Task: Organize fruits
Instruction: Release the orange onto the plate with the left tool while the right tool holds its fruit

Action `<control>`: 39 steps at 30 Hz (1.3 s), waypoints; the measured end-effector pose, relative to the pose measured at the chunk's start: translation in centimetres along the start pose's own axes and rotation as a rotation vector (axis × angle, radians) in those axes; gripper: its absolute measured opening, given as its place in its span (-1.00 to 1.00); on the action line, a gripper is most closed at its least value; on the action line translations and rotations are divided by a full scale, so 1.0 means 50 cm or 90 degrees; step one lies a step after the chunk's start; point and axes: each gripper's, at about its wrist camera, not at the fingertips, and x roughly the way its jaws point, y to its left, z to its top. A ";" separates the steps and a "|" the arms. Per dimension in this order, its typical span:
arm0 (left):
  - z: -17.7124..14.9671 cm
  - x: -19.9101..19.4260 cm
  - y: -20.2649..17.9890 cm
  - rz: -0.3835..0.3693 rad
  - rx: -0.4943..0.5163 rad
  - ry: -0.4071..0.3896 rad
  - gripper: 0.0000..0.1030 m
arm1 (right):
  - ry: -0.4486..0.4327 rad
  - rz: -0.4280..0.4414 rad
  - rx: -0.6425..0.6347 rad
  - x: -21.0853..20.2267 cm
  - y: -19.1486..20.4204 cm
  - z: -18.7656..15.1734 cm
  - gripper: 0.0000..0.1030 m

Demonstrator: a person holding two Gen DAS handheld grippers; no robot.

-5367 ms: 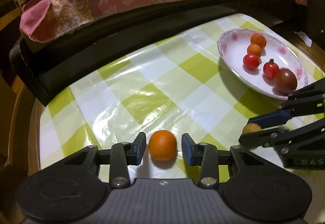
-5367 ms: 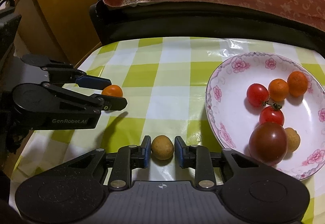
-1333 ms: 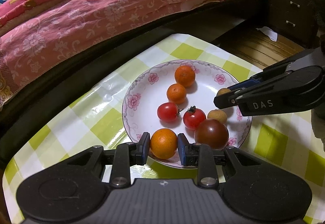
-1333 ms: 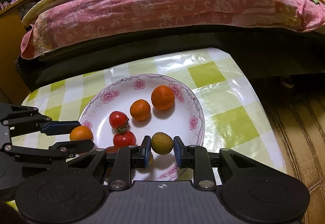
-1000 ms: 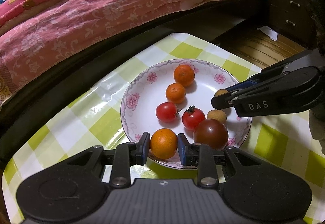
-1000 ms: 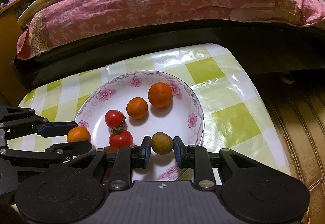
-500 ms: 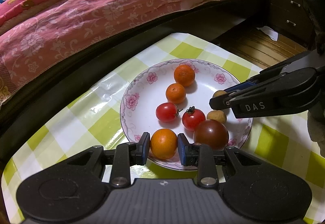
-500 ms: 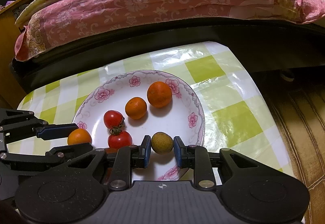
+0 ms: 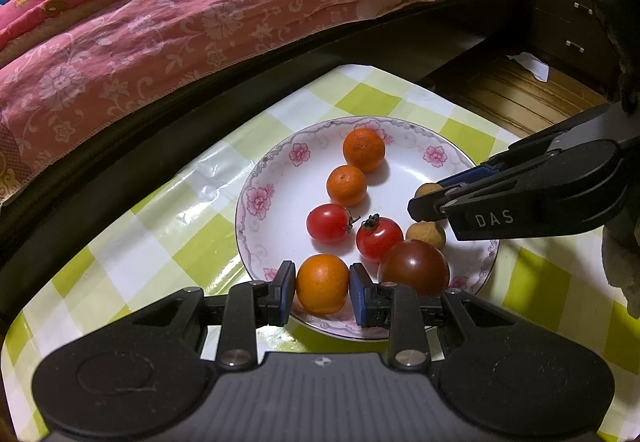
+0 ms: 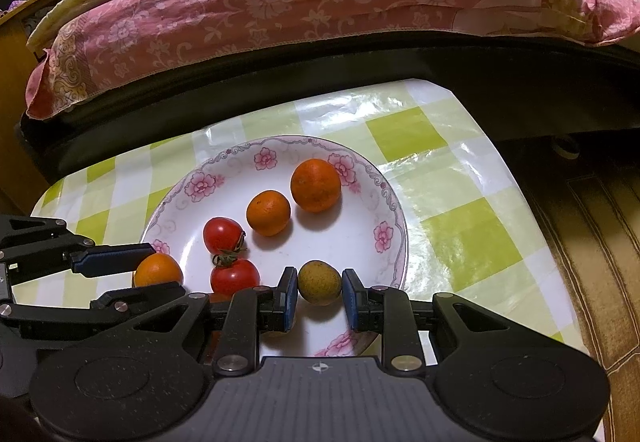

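Warm, yellowish indoor light from above; overall moderately dim, with the room beyond the worktop's far edge falling into near-black. Specular glare patches on the glossy checked worktop (image 10: 448, 242) near its far edge and right corner, and soft short shadows beside the fruit on the white plate (image 10: 360, 230). Strong fisheye bending at the frame edges with dark vignetted corners; centre sharp, slight softness and grain toward the periphery in both views.
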 end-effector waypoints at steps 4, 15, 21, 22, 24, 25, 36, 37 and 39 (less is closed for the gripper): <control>0.001 0.000 0.000 0.000 0.000 0.000 -0.30 | 0.000 0.000 -0.001 0.002 0.001 0.000 -0.60; 0.004 0.010 0.000 0.006 -0.003 -0.001 -0.29 | 0.002 0.000 -0.004 0.010 0.002 0.001 -0.58; 0.004 0.008 0.002 0.008 -0.006 -0.003 -0.29 | 0.003 0.000 -0.005 0.015 0.006 0.004 -0.57; 0.004 0.009 0.002 0.008 -0.005 -0.003 -0.29 | 0.002 0.000 -0.005 0.014 0.005 0.003 -0.56; 0.004 0.008 0.001 0.010 -0.004 -0.004 -0.29 | 0.002 0.000 -0.004 0.015 0.005 0.004 -0.56; 0.004 0.009 0.001 0.010 -0.003 -0.004 -0.29 | 0.002 -0.001 -0.005 0.015 0.005 0.004 -0.56; 0.005 0.010 0.001 0.013 -0.009 -0.007 -0.28 | 0.001 -0.001 -0.008 0.014 0.007 0.004 -0.56; 0.005 0.009 0.002 0.013 -0.010 -0.007 -0.28 | 0.000 0.000 -0.008 0.014 0.007 0.004 -0.56; 0.006 0.009 0.003 0.015 -0.012 -0.008 -0.28 | -0.001 0.000 -0.009 0.013 0.007 0.003 -0.56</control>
